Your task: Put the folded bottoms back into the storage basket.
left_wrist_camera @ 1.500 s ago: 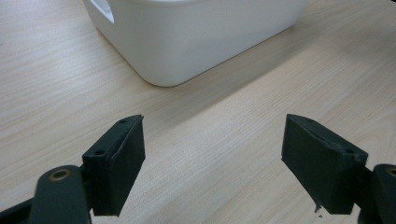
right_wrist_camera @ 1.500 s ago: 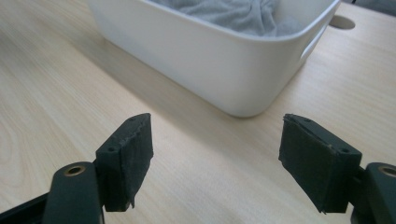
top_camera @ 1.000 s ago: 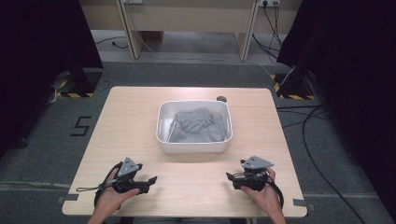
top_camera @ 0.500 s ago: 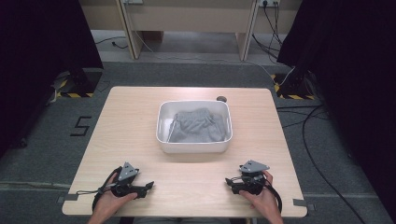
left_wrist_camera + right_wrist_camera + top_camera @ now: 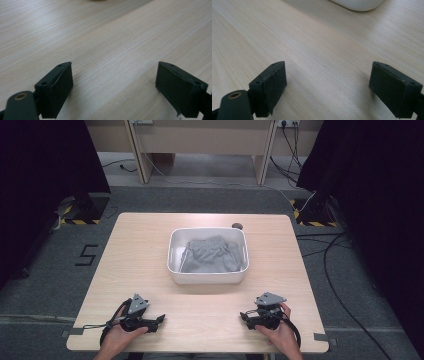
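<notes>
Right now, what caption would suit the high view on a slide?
Grey cloth in a white tub; both tongs open, empty, near the table's front edge.

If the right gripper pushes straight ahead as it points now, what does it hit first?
Probably the white tub: the right gripper, jaws open and empty, faces bare table with the tub's corner at the far end, slightly off-centre, so it might slip past.

Bare wood of the table [image 5: 150, 250] runs between the white tub [image 5: 208, 276] and the near edge, where the left gripper [image 5: 159, 319] and right gripper [image 5: 244, 316] rest well apart. The tub, holding grey cloth [image 5: 210, 256], blocks the middle; free strips run along both of its sides. A small dark disc [image 5: 237, 225] lies just behind it.
</notes>
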The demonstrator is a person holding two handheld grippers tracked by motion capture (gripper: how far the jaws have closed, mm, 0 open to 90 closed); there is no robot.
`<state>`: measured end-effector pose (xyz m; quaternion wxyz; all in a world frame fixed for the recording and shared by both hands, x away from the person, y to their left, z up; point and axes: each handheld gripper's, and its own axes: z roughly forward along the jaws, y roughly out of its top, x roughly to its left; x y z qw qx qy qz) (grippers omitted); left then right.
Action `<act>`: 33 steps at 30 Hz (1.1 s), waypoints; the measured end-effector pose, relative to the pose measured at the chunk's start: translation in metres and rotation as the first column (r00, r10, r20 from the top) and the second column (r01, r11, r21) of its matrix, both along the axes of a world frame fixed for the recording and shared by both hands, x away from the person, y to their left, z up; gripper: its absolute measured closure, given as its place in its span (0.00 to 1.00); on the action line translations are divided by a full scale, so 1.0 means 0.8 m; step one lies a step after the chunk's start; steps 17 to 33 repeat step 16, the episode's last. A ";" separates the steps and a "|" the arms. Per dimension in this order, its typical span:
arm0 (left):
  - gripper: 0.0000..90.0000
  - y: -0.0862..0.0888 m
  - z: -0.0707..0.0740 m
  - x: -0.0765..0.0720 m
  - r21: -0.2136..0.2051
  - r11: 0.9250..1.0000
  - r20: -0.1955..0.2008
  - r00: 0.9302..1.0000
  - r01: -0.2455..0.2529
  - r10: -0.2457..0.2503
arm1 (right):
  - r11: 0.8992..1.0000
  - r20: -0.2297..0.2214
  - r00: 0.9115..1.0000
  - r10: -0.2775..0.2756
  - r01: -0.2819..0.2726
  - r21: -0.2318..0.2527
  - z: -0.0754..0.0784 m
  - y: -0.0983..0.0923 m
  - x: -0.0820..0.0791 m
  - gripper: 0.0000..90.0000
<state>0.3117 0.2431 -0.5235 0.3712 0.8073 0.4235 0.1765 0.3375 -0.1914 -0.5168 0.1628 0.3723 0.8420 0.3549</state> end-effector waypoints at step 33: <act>0.14 0.000 0.000 0.001 -0.001 1.000 0.000 1.000 0.001 -0.001 | 1.000 -0.003 1.000 0.000 0.000 0.000 0.000 0.001 0.001 0.16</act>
